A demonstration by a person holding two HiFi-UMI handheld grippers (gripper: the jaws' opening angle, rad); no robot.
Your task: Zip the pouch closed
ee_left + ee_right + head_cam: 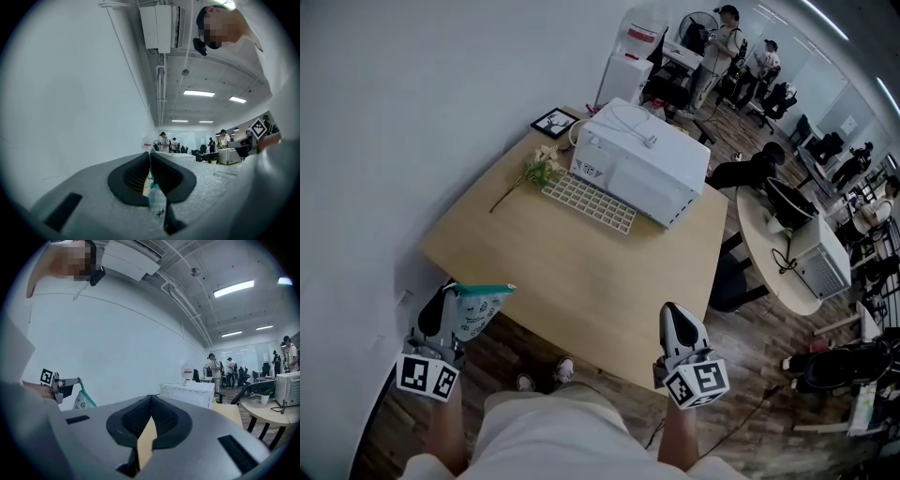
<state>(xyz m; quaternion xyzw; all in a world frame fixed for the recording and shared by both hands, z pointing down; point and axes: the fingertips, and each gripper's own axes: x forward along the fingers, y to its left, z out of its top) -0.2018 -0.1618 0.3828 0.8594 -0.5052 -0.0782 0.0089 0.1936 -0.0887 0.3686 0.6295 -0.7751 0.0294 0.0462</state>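
Note:
A small white pouch (480, 309) with a teal top edge hangs in my left gripper (453, 292), just off the wooden table's (581, 272) near left corner. In the left gripper view the jaws stand together on a fold of the pouch (157, 202), at the left gripper (150, 161). My right gripper (675, 314) hovers over the table's near right edge, shut with nothing between its fingers. In the right gripper view the right gripper (151, 399) has its jaws closed, and the pouch (82, 401) shows far left below the left gripper (65, 384). No frame shows the zipper clearly.
On the far half of the table stand a white boxy appliance (642, 159), a white gridded tray (589, 202), a flower sprig (536, 173) and a small framed picture (553, 122). A round table (769, 253) with equipment and several people are to the right.

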